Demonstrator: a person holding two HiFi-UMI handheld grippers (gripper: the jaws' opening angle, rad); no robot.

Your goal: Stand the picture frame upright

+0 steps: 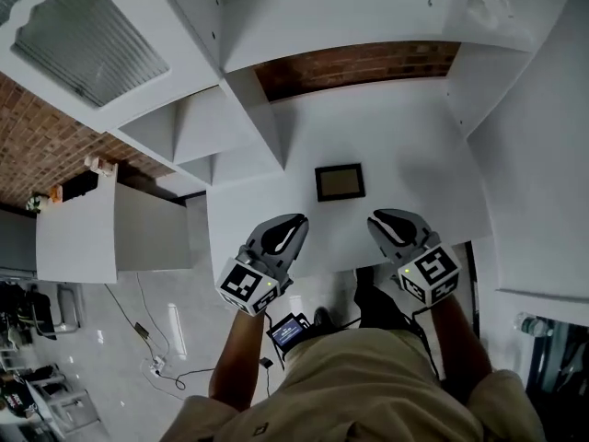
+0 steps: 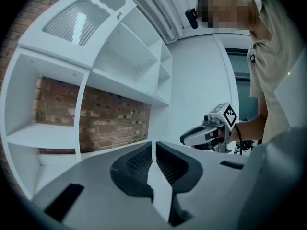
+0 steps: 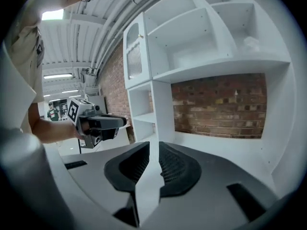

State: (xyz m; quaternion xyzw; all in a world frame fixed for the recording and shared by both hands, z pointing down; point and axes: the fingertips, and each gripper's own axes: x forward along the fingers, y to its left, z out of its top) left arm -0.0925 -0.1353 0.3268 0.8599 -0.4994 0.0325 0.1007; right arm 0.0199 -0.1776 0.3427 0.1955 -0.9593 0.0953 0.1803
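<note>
Picture frame (image 1: 340, 181) lies flat on the white desk (image 1: 409, 155), just past both claws; left claw (image 1: 294, 224) is closed, holding nothing; right claw (image 1: 381, 221) is open a little and empty, probably so it can lift one edge.

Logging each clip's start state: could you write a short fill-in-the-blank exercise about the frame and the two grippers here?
1. The picture frame lies ____ on the white desk.
2. The left gripper has its jaws ____.
3. Between the slightly parted jaws of the right gripper there is ____.
4. The wall behind the desk is bare red ____.

Missing words: flat; shut; nothing; brick.
</note>
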